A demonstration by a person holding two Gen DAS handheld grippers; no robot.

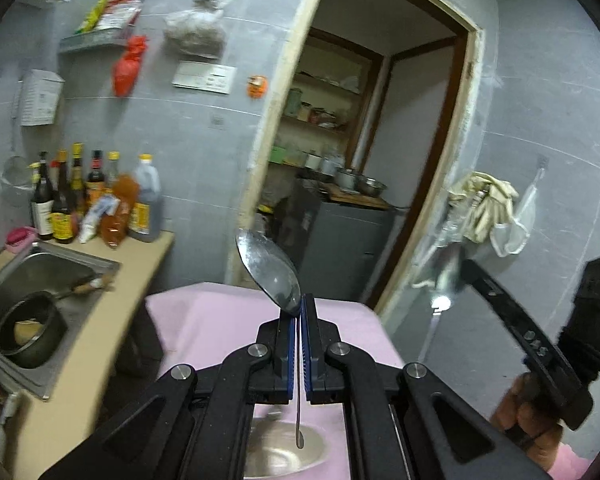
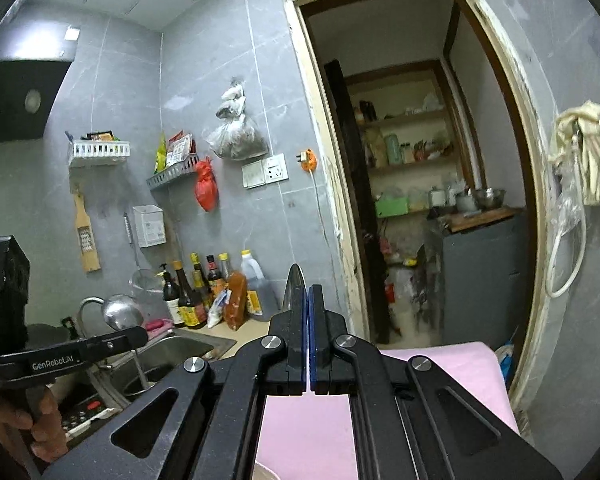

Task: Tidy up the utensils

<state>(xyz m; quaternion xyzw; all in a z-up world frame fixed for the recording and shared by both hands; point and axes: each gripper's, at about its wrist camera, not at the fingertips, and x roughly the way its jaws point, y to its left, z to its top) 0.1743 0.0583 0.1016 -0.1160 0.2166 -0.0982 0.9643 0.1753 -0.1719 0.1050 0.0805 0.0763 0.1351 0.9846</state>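
In the left wrist view, the left gripper (image 1: 300, 312) is clenched on a spoon (image 1: 269, 270): the neck is pinched between the blue pads, the bowl projects up and beyond the jaw tips, tilted to the left, and the thin handle hangs behind the jaws over a metal dish (image 1: 284, 452) on the pink cloth (image 1: 204, 320). The spoon is bright metal, dulled by smears in the bowl. A carry step is judged to be in hand; a destination must next be found. In the right wrist view, the right gripper (image 2: 309, 300) is clamped on a second utensil (image 2: 295, 286), of which only a dark, glossy, pointed tip is seen above the left jaw; its kind cannot be told.
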